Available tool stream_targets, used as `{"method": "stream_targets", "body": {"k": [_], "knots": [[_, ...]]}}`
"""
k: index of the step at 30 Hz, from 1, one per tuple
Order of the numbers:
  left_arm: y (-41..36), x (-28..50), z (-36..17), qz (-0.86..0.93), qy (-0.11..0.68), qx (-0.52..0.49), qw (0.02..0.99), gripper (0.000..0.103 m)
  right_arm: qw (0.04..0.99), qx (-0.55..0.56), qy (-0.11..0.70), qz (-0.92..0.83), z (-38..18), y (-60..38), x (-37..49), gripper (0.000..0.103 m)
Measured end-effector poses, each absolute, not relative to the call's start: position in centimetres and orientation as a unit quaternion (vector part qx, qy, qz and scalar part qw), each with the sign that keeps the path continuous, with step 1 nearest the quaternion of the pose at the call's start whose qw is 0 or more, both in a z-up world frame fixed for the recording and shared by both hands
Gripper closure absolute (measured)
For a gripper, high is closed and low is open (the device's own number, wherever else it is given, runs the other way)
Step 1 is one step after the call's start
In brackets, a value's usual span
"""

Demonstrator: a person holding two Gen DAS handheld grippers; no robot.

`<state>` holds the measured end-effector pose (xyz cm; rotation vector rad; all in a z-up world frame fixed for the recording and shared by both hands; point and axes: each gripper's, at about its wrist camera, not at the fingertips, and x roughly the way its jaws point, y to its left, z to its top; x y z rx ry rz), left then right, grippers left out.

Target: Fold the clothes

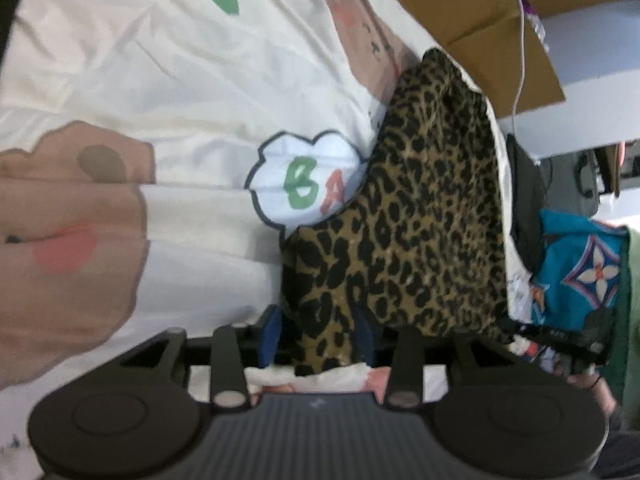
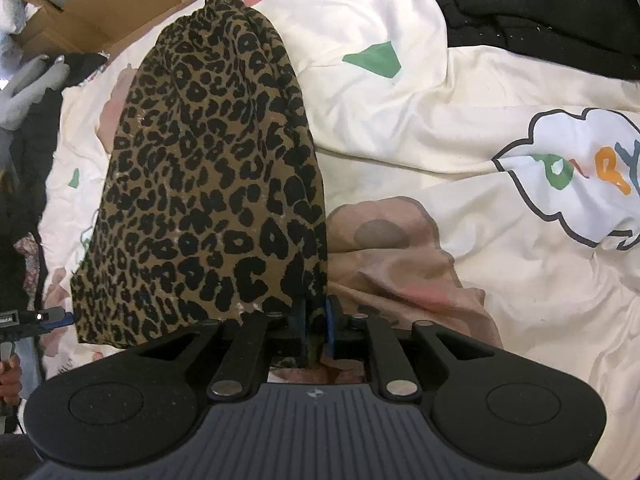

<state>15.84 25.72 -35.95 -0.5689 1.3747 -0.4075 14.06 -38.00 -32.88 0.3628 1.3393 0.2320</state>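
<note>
A leopard-print garment [image 1: 420, 208] lies stretched over a cream bedsheet with cartoon bears [image 1: 168, 80]. My left gripper [image 1: 320, 336] is shut on one near corner of it, cloth bunched between the blue pads. In the right wrist view the same garment [image 2: 208, 184] runs away from me to a gathered far end. My right gripper [image 2: 317, 332] is shut on its other near corner. The left gripper [image 2: 44, 318] also shows at the left edge of the right wrist view. The right gripper [image 1: 568, 338] shows at the right in the left wrist view.
A cardboard box [image 1: 480, 12] stands beyond the bed's far edge. A teal patterned cloth [image 1: 580, 272] and dark clothes [image 1: 524, 200] lie to the right. Black clothing [image 2: 540, 8] lies at the top right of the right wrist view. The sheet [image 2: 440, 120] is wrinkled.
</note>
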Motion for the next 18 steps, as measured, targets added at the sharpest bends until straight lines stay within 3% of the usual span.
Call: {"method": "stream_targets", "body": {"k": [2, 4, 8, 18], "knots": [[25.6, 15.9, -36.7, -0.184, 0.617, -0.246, 0.725, 0.06, 0.764, 0.164, 0.615, 0.106, -33.2, -38.0, 14.0, 0.082], [25.6, 16.0, -37.2, -0.193, 0.606, -0.24, 0.733, 0.058, 0.764, 0.168, 0.614, 0.104, -33.7, -38.3, 13.9, 0.062], [26.0, 15.9, -37.8, -0.215, 0.591, -0.266, 0.731, 0.047, 0.765, 0.188, 0.605, 0.114, -34.5, -38.4, 13.8, 0.061], [26.2, 15.9, -38.7, -0.258, 0.57, -0.321, 0.711, 0.044, 0.757, 0.228, 0.595, 0.145, -36.1, -38.0, 14.5, 0.064]]}}
